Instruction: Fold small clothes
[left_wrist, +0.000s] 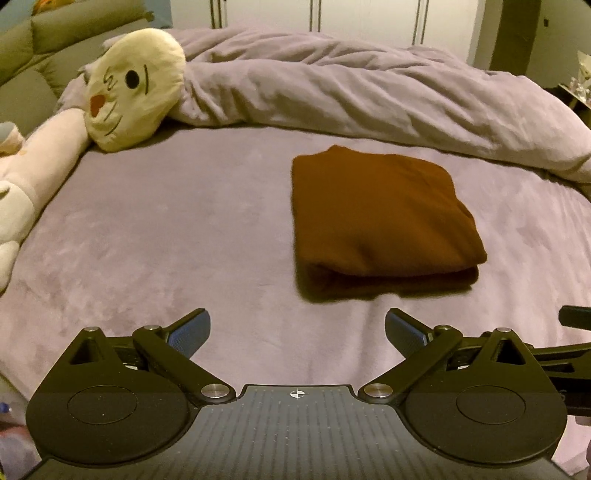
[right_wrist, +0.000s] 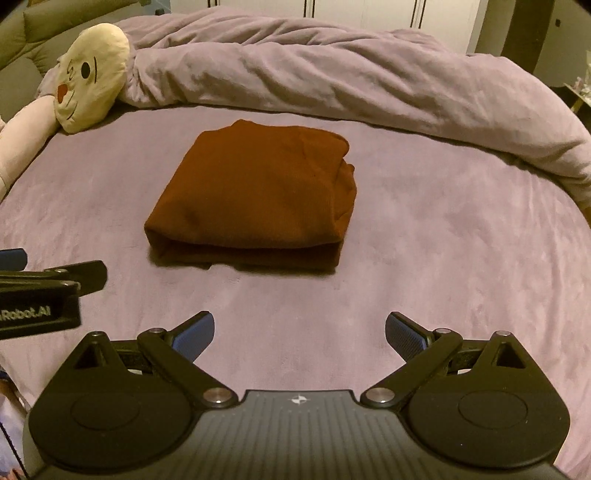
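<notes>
Judging fold nearly done: brown garment lies as compact folded square on bed sheet, near rumpled duvet. Left gripper and right gripper hover before garment, both jaws wide, holding nothing. Advice: press the 2 layers flat and keep edges aligned.

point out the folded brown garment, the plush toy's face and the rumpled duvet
folded brown garment (right_wrist: 255, 192): right wrist view, middle of top layer
plush toy's face (left_wrist: 129, 88): left wrist view, cheek beside the eye
rumpled duvet (right_wrist: 332, 74): right wrist view, creased middle

one folded brown garment, one plush cat, one rumpled duvet, two grippers: left, right.
</notes>
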